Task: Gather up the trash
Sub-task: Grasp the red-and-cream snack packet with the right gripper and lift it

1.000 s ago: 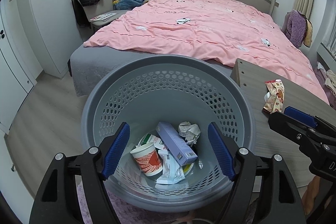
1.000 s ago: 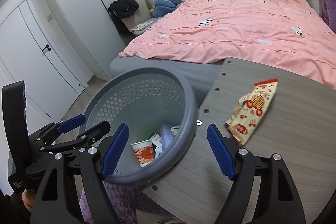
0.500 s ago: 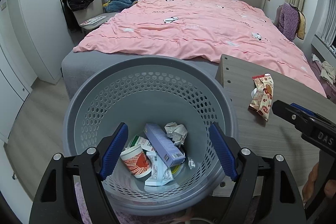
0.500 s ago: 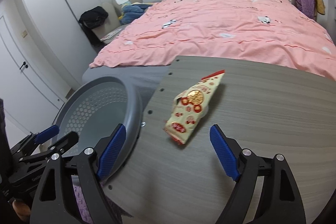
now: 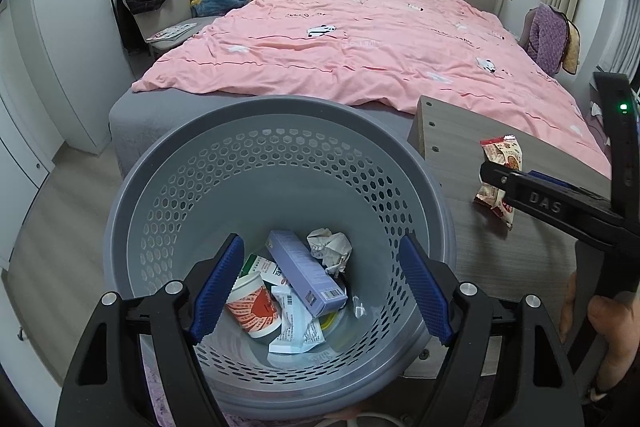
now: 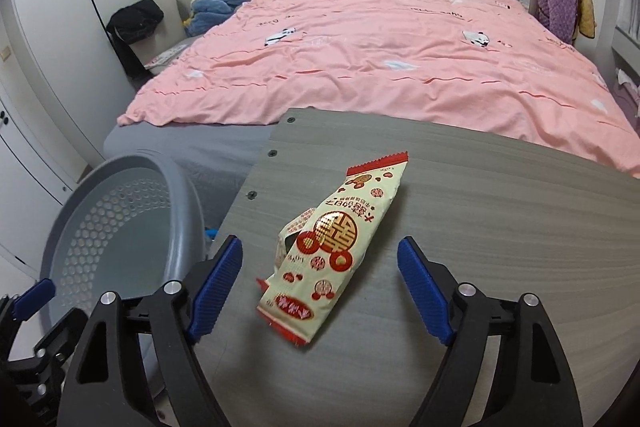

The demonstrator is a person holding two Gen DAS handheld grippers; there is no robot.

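Bed with pink quilt, at far. Grey wood-grain tabletop in front of it, at near right. Perforated grey basket just left of the tabletop, holding a paper cup, a lilac box, crumpled paper and wrappers. Red-and-cream snack wrapper lying flat on the tabletop. Left gripper: fingers wide and empty above the basket. Right gripper: fingers closing, either side of the snack wrapper's near end, not pressing it.
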